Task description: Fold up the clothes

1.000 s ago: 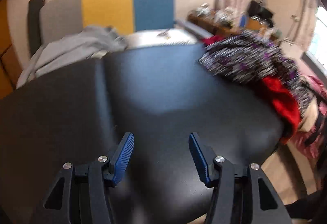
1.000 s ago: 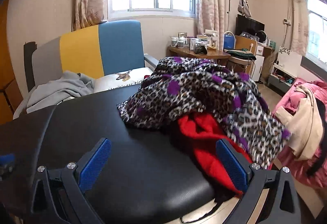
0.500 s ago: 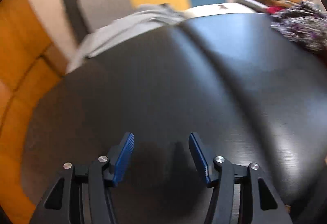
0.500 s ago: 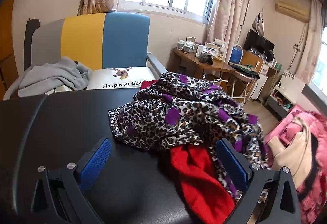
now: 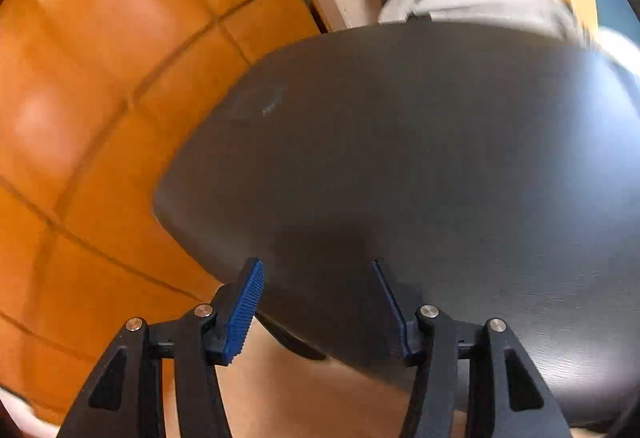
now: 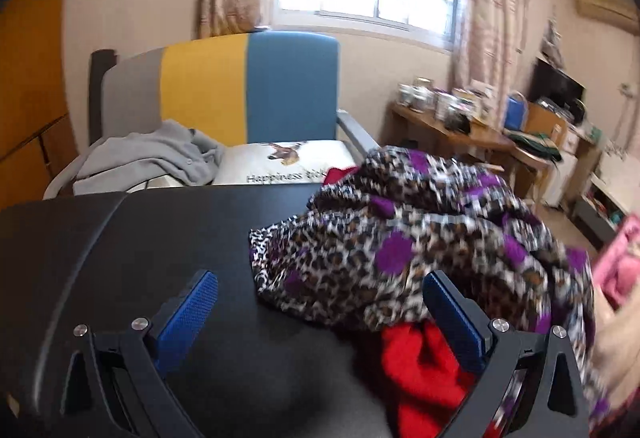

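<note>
The black worktop (image 6: 168,238) carries a leopard-print garment (image 6: 408,250) at its right end, overlapping a red garment (image 6: 416,370). Right gripper (image 6: 324,302) fingers spread wide above both; left gripper (image 5: 316,294) fingers apart, empty, over the worktop's left corner.

Leopard-print garment (image 6: 420,250) with purple spots; red garment (image 6: 420,370); black table (image 6: 192,238); grey-yellow-blue chair back (image 6: 240,86); orange wall panels (image 5: 100,78).

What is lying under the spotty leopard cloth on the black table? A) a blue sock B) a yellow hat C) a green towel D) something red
D: in the right wrist view, a red garment pokes out from beneath the leopard-print cloth on the black table, right by the open right claw.
</note>
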